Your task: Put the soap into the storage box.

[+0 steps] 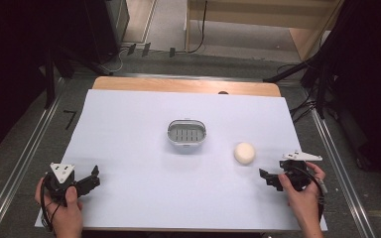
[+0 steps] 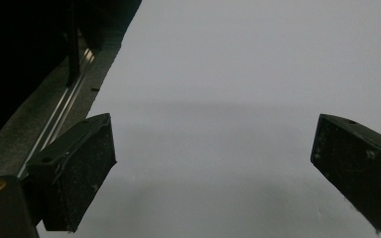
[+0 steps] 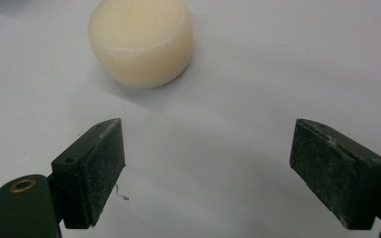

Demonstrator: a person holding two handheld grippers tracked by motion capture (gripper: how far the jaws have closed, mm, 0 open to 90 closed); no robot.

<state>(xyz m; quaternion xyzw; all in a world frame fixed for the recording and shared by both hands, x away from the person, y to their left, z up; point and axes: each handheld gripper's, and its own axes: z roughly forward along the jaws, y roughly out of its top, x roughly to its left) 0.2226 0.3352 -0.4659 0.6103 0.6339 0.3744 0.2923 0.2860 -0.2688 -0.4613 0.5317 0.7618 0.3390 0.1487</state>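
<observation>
A round cream-coloured soap bar [image 1: 244,152] lies on the white table sheet [image 1: 144,163], right of centre. In the right gripper view the soap bar [image 3: 141,42] sits just beyond the wide-apart jaws, a little to their left. My right gripper [image 1: 267,178] rests near the table's front right, open and empty, a short way in front of the soap. A small oval metal soap dish [image 1: 186,133] with a slotted insert stands at the table's middle. My left gripper [image 1: 92,177] is at the front left, open over bare sheet [image 2: 218,99].
The white sheet's left edge [image 2: 104,84] runs beside a grey floor strip with a metal rail [image 2: 59,124]. Rails flank the table on both sides [image 1: 337,163]. A wooden table edge [image 1: 183,85] shows at the far side. Dark stands and cables stand beyond the table.
</observation>
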